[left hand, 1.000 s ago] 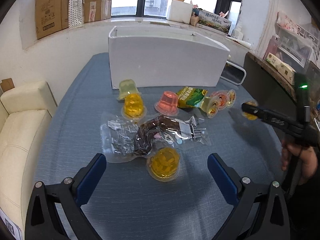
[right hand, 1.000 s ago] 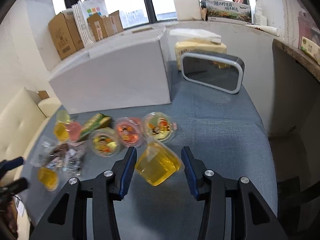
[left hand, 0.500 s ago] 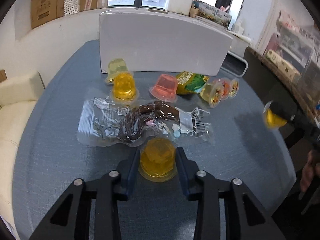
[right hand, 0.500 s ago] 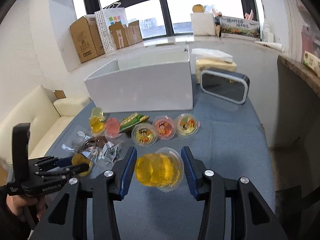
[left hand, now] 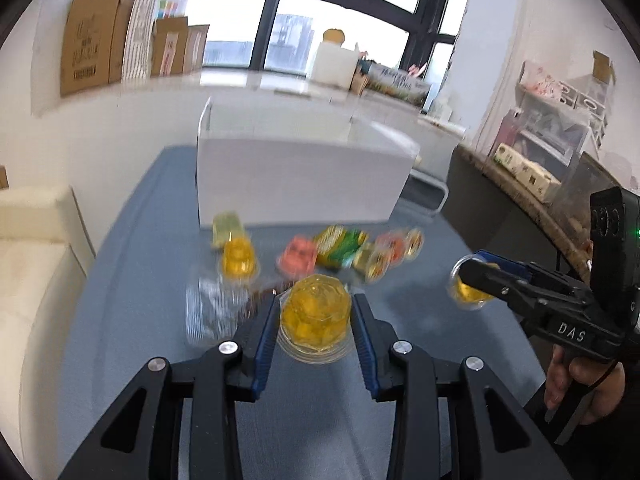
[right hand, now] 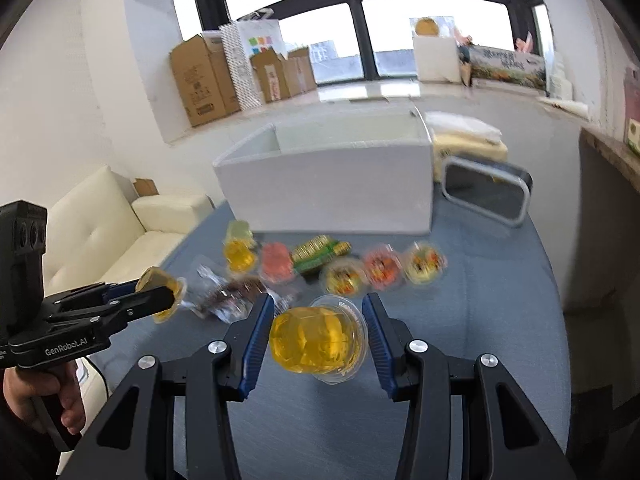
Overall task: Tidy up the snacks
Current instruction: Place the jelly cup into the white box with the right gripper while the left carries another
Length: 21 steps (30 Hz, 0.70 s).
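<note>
Readable text: "DAS" on the right gripper point(left hand: 472, 276) body as seen from left wrist cam; "GenRobot.AI" on the left gripper point(right hand: 160, 294) body as seen from right wrist cam. Snack labels and cardboard box print too blurred to read.

Left gripper: narrow, pads clamped on a yellow jelly cup point(left hand: 315, 314), held upright, clear of the blue table point(left hand: 120, 300). Vs 0.5 s ago: that cup sat on the table betw the fingers, just in front of the clear candy bag point(left hand: 214, 308); now raised, bag lies below and to the left.

Right gripper: narrow, holding a second yellow jelly cup point(right hand: 318, 340) tipped on its side, rim to the right. Grip unchanged vs 0.5 s ago.

White box point(right hand: 332, 176) stands open-topped at table's far side, well apart from both grippers. Remaining cups and green packet point(right hand: 320, 255) lie in a row just before its front wall. Bare table to the right of the row; black-framed item point(right hand: 486, 188) beside box's right end.
</note>
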Tool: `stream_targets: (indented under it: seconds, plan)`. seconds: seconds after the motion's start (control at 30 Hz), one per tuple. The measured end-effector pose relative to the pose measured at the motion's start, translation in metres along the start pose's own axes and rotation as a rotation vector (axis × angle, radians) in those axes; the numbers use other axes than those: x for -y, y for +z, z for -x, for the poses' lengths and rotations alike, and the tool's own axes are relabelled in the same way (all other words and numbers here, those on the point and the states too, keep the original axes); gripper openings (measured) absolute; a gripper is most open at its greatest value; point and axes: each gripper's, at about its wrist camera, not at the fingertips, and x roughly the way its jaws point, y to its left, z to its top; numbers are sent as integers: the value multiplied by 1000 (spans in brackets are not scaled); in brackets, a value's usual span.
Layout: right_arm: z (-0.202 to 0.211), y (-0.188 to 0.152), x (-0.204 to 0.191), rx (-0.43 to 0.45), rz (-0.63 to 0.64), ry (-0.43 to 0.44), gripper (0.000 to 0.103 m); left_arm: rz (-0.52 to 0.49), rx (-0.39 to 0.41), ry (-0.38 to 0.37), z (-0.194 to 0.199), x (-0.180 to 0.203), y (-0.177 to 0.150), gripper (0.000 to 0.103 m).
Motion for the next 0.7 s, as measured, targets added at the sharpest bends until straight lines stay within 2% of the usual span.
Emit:
stream_targets:
  seconds: [0.2, 0.37, 0.57, 0.7]
  plan:
    - [6, 39, -13, 62, 58, 7, 50, -46, 66, -13, 10, 7, 38, 40]
    - [0, 78, -19, 105, 100, 6, 50, -78, 117, -14, 6, 3, 83, 40]
    - [-36, 133, -15, 115, 107, -7, 50, -91, 136, 21, -29, -20, 150, 40]
    - [-75, 167, 1, 84, 108, -19, 50, -95, 120, 61, -64, -42, 190, 40]
